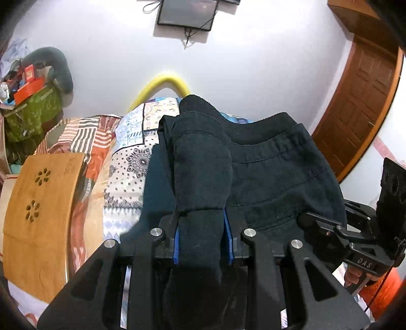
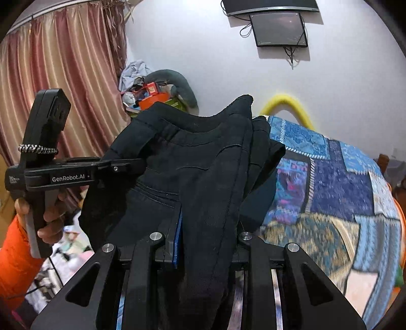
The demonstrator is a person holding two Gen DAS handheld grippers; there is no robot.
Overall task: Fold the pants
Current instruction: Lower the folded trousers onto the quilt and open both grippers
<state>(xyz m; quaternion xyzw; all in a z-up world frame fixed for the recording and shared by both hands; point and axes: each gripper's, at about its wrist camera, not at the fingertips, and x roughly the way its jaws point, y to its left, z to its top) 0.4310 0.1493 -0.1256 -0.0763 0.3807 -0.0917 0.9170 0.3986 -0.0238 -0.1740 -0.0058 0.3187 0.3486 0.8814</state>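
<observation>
The black pants [image 1: 274, 175] are lifted above the bed, waistband and a back pocket showing. My left gripper [image 1: 201, 238] is shut on a thick bunched fold of the pants, its blue pads [image 1: 176, 243] pressing both sides. In the right wrist view the same pants [image 2: 192, 162] hang in front, and my right gripper [image 2: 208, 236] is shut on another fold, one blue pad [image 2: 177, 238] showing, the other hidden by cloth. The other gripper appears in each view, gripping the far side of the garment: the right gripper [image 1: 312, 223] and the left gripper [image 2: 121, 166].
A patchwork bedspread [image 2: 337, 177] covers the bed below. A wooden lap table [image 1: 38, 210] lies at the left. A cluttered green box [image 1: 33, 111] stands by the wall, with curtains [image 2: 63, 76] beside it, a wall screen [image 1: 187, 14] above and a wooden door [image 1: 360, 101] at the right. A hand in an orange sleeve [image 2: 15, 261] holds the left gripper.
</observation>
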